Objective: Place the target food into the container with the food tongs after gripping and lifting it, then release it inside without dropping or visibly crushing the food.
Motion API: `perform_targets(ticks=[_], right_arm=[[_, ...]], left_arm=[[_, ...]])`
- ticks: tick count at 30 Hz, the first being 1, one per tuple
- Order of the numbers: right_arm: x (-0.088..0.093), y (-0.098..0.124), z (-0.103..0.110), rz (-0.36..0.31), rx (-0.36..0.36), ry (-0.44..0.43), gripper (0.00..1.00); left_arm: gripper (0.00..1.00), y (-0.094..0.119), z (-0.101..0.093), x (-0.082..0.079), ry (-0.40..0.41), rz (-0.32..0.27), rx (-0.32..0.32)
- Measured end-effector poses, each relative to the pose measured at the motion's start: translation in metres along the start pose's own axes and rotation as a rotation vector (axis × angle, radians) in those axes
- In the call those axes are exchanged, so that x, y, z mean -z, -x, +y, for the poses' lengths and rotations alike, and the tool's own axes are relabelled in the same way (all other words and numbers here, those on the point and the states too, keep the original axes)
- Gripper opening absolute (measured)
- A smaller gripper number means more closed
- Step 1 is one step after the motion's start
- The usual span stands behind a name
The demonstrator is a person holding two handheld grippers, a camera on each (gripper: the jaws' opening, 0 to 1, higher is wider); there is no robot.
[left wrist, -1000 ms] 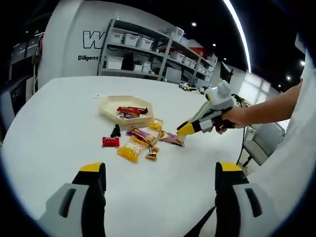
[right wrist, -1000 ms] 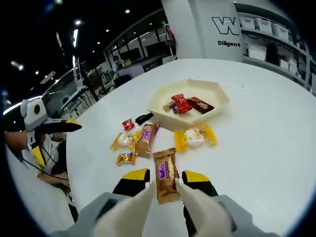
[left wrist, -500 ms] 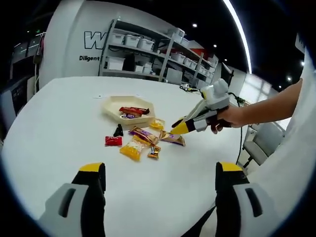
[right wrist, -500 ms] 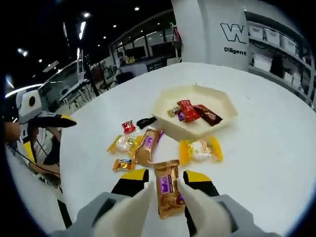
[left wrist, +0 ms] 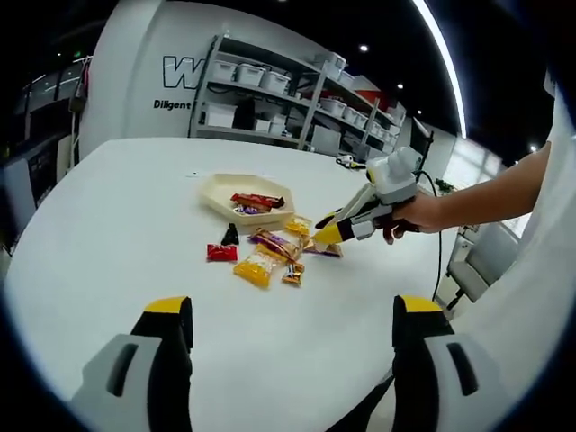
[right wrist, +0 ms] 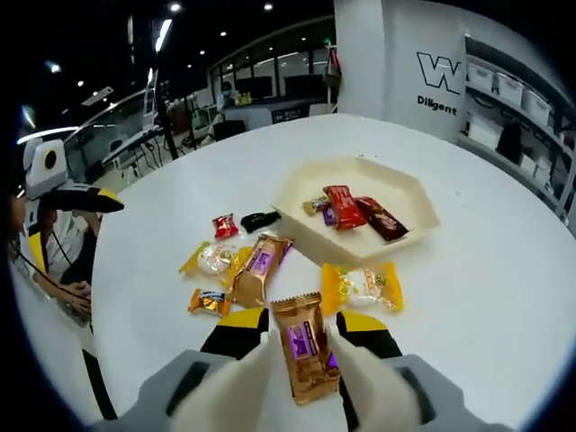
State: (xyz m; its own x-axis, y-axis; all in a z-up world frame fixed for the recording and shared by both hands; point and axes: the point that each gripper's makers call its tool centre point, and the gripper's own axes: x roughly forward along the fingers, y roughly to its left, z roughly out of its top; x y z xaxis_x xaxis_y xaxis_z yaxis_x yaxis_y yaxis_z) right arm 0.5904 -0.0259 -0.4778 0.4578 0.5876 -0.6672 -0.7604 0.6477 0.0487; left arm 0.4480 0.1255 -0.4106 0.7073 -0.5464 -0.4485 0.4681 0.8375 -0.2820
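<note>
Over the tabletop [right wrist: 504,270], right gripper [right wrist: 301,346] fingers pinch a light, crinkly snack bar [right wrist: 304,347] mid-wrapper; left gripper [left wrist: 288,337] fingers gape, released.

A robotics lab or workshop hall, dark-ceilinged and open-plan.

A broad white round table [left wrist: 108,234] stands in a large room with a black ceiling studded with small spotlights [right wrist: 268,6] and a long strip light [left wrist: 441,54]. Behind it, a white wall [left wrist: 135,81] carries large dark lettering, partly cut off, and metal shelving [left wrist: 288,103] is stacked with white storage bins [left wrist: 243,74]. In the right gripper view, further back, desks with equipment [right wrist: 261,94] and glass partitions run along the hall, and a grey chair [left wrist: 472,265] sits beside the table in the left gripper view.
</note>
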Motion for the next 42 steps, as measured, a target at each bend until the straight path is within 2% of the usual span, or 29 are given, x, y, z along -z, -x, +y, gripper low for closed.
perform_targets(ticks=[10, 13, 19, 25, 29, 31, 36, 42], right_arm=[[0.004, -0.002, 0.003, 0.014, 0.000, 0.086, 0.20], [0.004, -0.001, 0.002, 0.004, 0.001, 0.059, 0.17], [0.003, 0.005, -0.005, -0.016, 0.013, -0.052, 0.16], [0.007, 0.014, -0.007, -0.036, 0.036, -0.069, 0.17], [-0.003, 0.021, -0.009, -0.092, 0.045, -0.105, 0.17], [-0.009, 0.024, -0.012, -0.124, 0.044, -0.159, 0.17], [-0.020, 0.029, -0.020, -0.141, 0.051, -0.153, 0.17], [-0.054, 0.034, -0.030, -0.194, 0.050, -0.142, 0.18]], left_arm=[[0.90, 0.000, 0.001, 0.002, 0.013, 0.001, -0.012], [0.90, -0.002, 0.002, 0.001, 0.016, -0.005, -0.011], [0.90, -0.008, -0.002, -0.003, 0.011, -0.010, -0.002], [0.90, -0.010, 0.000, -0.004, 0.012, -0.018, -0.003], [0.90, -0.012, -0.001, -0.001, 0.016, -0.011, -0.002], [0.91, -0.012, -0.001, -0.002, 0.014, -0.015, -0.003], [0.95, -0.014, -0.001, 0.000, 0.005, -0.014, -0.010], [0.97, -0.013, 0.001, 0.000, 0.011, -0.028, -0.029]])
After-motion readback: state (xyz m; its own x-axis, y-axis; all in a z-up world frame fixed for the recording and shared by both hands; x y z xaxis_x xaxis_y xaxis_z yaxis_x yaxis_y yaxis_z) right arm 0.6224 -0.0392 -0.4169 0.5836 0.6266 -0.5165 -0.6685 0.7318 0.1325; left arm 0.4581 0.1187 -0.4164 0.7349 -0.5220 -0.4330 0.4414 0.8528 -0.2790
